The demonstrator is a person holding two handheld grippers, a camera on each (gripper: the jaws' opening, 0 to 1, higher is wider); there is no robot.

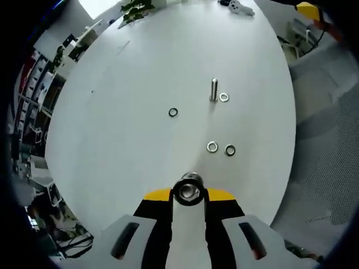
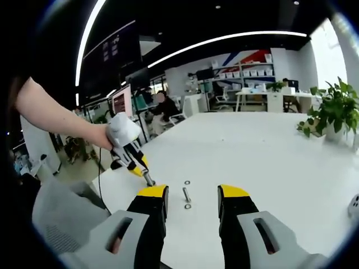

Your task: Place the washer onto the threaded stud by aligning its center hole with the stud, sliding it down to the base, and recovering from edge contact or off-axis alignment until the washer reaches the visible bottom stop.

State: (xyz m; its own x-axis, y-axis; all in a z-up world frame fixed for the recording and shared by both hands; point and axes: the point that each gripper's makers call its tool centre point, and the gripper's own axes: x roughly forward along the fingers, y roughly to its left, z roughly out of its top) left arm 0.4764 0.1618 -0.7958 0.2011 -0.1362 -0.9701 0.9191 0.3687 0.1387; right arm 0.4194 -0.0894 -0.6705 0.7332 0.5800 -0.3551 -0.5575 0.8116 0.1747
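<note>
My left hand-held gripper (image 1: pixel 189 193) clamped on nut (image 1: pixel 189 191); right hand-held gripper (image 2: pixel 192 196) apart, empty. Stud (image 1: pixel 213 89) upright on tabletop (image 1: pixel 140 73), washer (image 1: pixel 224 97) beside it; right gripper view adds plant (image 2: pixel 331 112).

A short silver threaded metal stud (image 1: pixel 213 89) stands upright on the white round surface (image 1: pixel 123 112), well apart from its edge. A small silver ring-shaped washer (image 1: pixel 224 97) lies flat just beside the stud's base. Three more washers lie flat on the surface: a dark-rimmed one (image 1: pixel 173 112) off to one side, and a silver (image 1: pixel 212 147) and a darker one (image 1: pixel 230 150) side by side. Another silver ring-shaped piece (image 1: pixel 188 191) sits pinched between yellow-tipped fingers.
</note>
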